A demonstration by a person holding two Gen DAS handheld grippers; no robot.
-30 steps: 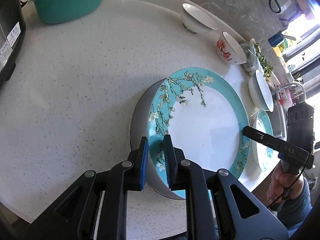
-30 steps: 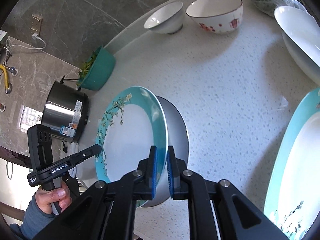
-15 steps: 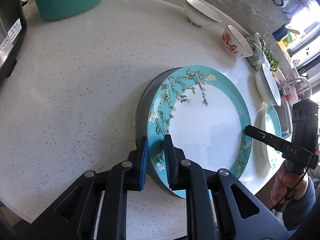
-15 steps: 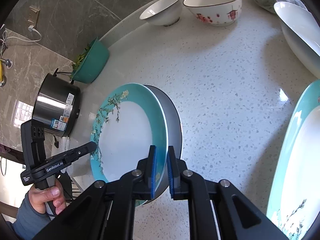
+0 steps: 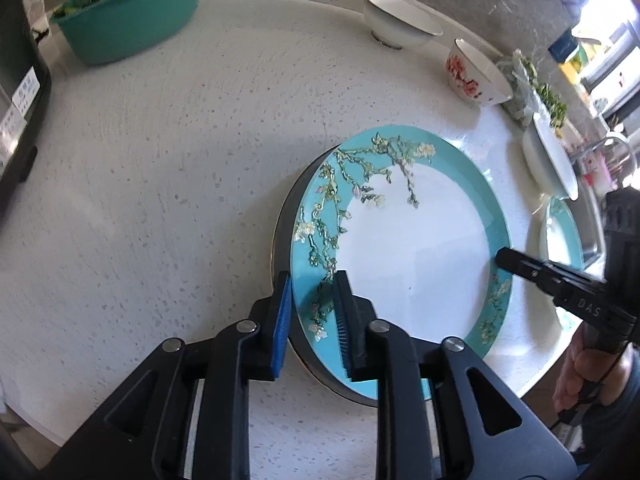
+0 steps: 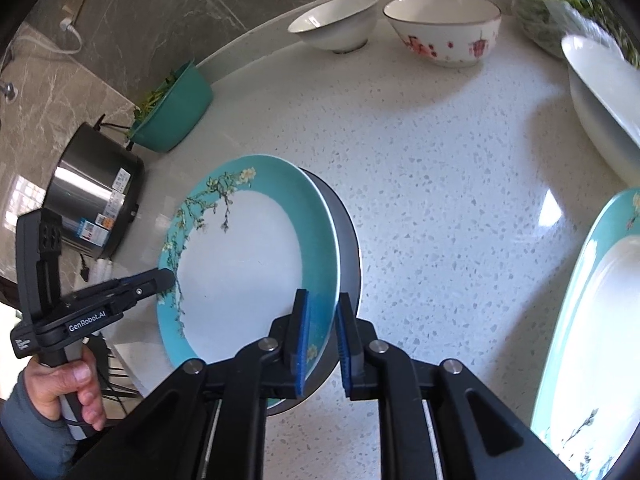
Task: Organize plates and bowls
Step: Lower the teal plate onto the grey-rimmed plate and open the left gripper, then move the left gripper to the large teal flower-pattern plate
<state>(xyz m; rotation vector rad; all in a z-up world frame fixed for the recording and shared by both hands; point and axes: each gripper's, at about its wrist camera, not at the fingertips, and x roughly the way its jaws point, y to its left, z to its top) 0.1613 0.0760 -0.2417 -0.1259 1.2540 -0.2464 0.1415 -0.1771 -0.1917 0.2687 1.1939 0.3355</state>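
Teal blossom plate [image 5: 416, 248] lies flat atop a dark plate [image 5: 286, 216] mid-worktop [image 5: 160, 160]. Left gripper [image 5: 312, 316] and right gripper [image 6: 322, 332], jaws just opening, loosely straddle opposite rims. Far: two bowls [image 6: 336, 26], teal basin [image 5: 128, 20].

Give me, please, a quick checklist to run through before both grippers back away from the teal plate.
1. Teal blossom plate rests on the grey plate: ok, though off-centre.
2. Left gripper released: ok; its jaws have just been opening, with the rim between them and the pads clear of it.
3. Right gripper released: ok; its jaws stand apart around the opposite rim.
4. Stack safely inside the countertop edge: cannot tell; it sits close.
5. White bowl and floral bowl clear of the stack: ok.
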